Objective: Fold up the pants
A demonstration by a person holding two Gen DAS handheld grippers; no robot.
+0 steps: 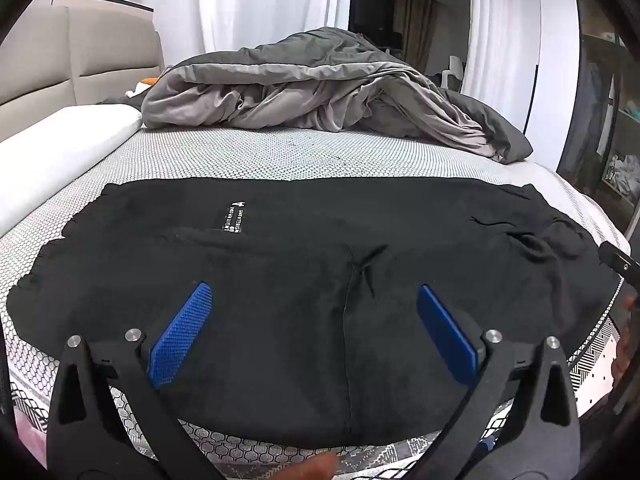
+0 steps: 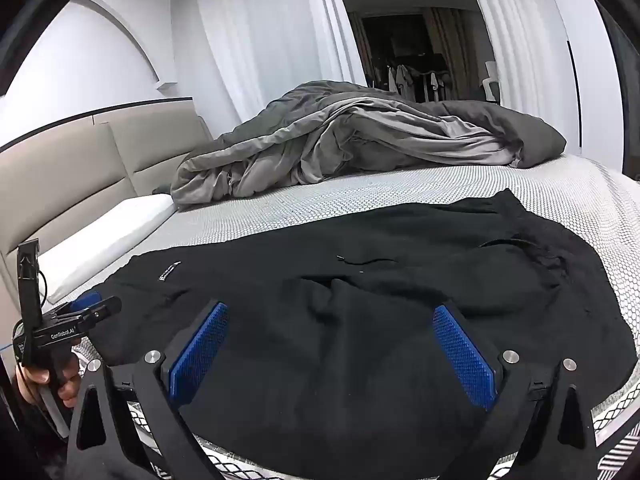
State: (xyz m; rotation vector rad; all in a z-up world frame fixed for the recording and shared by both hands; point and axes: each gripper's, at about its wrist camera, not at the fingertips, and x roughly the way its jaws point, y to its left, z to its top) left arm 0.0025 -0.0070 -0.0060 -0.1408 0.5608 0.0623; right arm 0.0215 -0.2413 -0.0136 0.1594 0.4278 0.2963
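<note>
Black pants (image 1: 304, 280) lie spread flat across the near side of the bed, with a small white printed label (image 1: 232, 218) on them. They also show in the right wrist view (image 2: 360, 320), rumpled at the right end. My left gripper (image 1: 314, 300) is open, blue pads apart, just above the pants near the front edge. My right gripper (image 2: 332, 320) is open over the pants, empty. The left gripper shows at the left of the right wrist view (image 2: 86, 310), held by a hand.
A crumpled grey duvet (image 1: 320, 96) lies at the back of the bed. The patterned mattress (image 1: 280, 152) shows between it and the pants. A white pillow (image 1: 60, 152) and beige headboard (image 1: 72, 52) are at the left. Curtains and shelves stand behind.
</note>
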